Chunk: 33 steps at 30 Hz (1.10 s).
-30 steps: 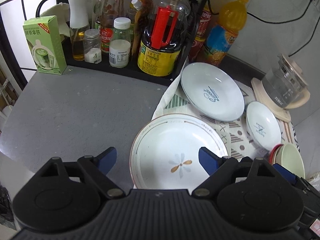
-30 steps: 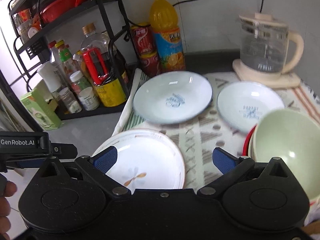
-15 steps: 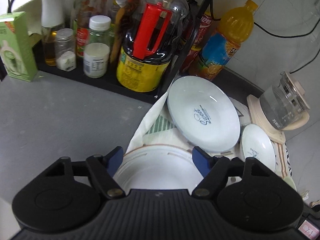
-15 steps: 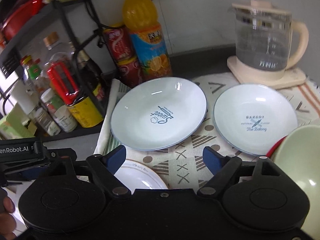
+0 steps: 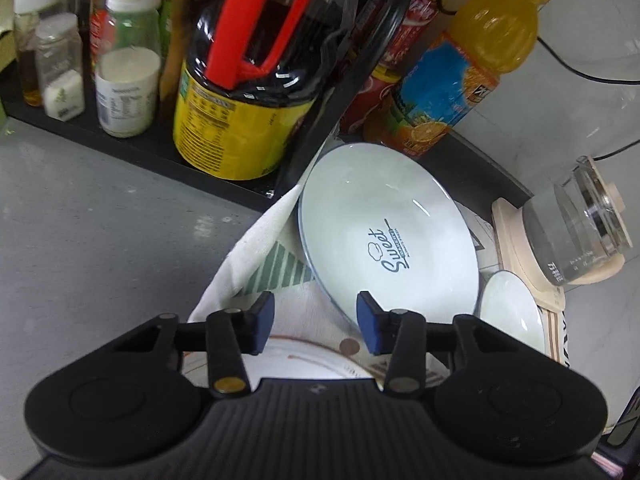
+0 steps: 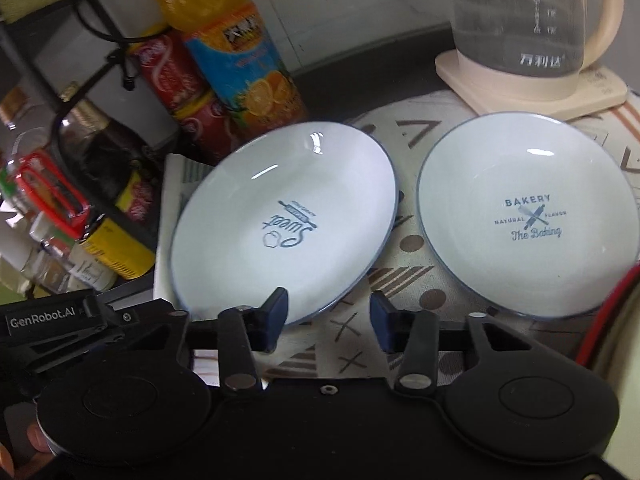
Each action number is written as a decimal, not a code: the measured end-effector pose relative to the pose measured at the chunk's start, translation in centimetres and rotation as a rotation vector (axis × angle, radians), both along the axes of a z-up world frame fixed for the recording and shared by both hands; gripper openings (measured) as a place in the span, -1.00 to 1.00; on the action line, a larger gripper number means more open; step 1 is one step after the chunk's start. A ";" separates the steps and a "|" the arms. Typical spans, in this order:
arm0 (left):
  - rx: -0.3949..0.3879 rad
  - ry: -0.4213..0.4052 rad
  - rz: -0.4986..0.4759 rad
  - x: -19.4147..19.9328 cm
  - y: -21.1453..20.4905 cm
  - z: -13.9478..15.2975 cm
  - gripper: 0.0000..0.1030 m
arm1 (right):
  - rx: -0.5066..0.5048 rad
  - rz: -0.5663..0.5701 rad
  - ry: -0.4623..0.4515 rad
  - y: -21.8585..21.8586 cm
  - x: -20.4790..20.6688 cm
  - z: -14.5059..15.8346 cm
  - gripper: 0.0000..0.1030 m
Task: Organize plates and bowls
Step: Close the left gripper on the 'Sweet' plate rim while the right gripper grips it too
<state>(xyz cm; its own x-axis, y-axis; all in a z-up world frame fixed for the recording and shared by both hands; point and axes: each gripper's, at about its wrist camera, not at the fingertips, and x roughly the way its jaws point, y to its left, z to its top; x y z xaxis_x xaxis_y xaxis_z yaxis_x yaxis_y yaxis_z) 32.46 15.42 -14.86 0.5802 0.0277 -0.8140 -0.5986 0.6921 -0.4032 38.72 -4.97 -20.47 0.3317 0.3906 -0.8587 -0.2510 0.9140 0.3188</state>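
lying mid-frame on the patterned cloth [image 6: 404, 276], the "sweet" plate [image 6: 280, 224] sits beside the "bakery" plate [image 6: 524, 216]. both the left gripper [image 5: 316, 322] and right gripper [image 6: 328, 318] hover with fingers apart, empty; best to pinch its near rim squarely before lifting.

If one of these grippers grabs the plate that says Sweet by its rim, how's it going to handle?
The Sweet plate looks like glazed ceramic: stiff, probably fairly heavy for its size, and breakable if dropped. Its glossy surface shows highlights, so the rim may slip between the pads. It lies on a patterned cloth, so pushing it might bunch the cloth rather than slide cleanly.
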 end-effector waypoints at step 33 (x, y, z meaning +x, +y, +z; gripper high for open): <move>-0.033 0.008 0.060 4.5 0.4 -2.9 -0.79 | 0.010 -0.031 -0.015 0.2 3.3 -2.2 -0.73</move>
